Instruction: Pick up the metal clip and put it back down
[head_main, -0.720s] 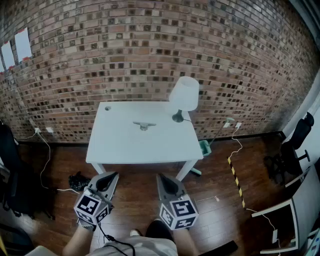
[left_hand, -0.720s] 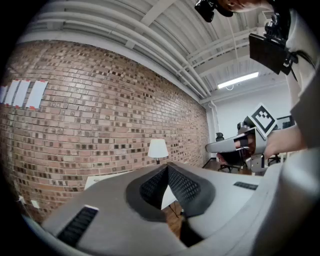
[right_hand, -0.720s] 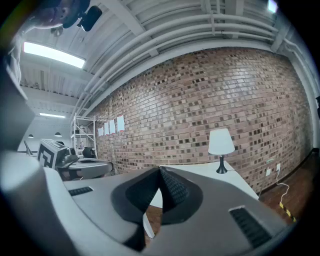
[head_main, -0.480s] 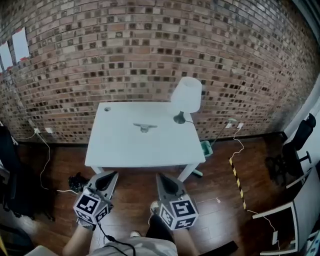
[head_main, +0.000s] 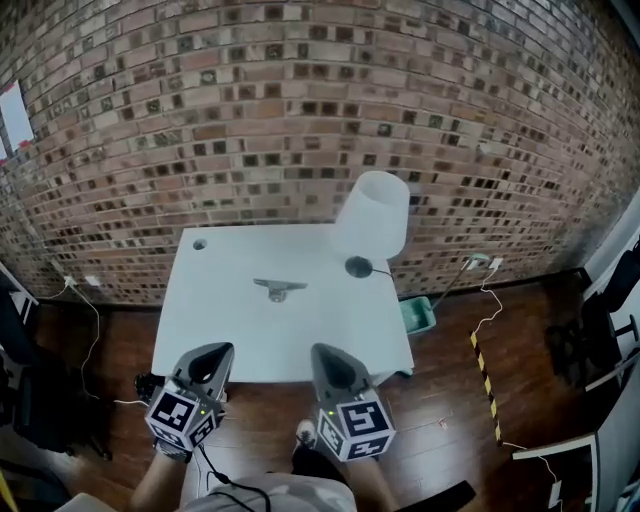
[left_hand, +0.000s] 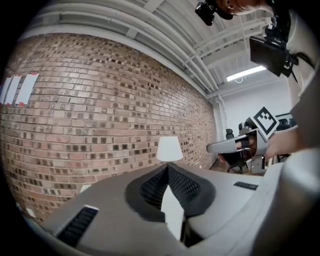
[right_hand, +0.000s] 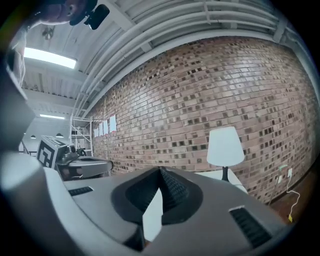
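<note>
The metal clip (head_main: 279, 289) lies flat near the middle of the white table (head_main: 230, 330), in the head view only. Both grippers hover low at the table's near edge, well short of the clip. My left gripper (head_main: 207, 362) is shut and empty; its jaws meet at a point (left_hand: 166, 166) in the left gripper view. My right gripper (head_main: 328, 365) is also shut with nothing in it, its jaws closed to a tip (right_hand: 161, 170). Neither gripper view shows the clip.
A white lamp (head_main: 372, 215) stands at the table's far right corner, its cord running off the edge. A small round object (head_main: 199, 243) sits at the far left corner. A green bin (head_main: 418, 315) and striped floor tape (head_main: 485, 375) lie to the right. A brick wall (head_main: 300, 120) is behind.
The table and clip have come nearer and larger in the head view as the person steps forward. Both grippers keep their place in the view and stay shut.
</note>
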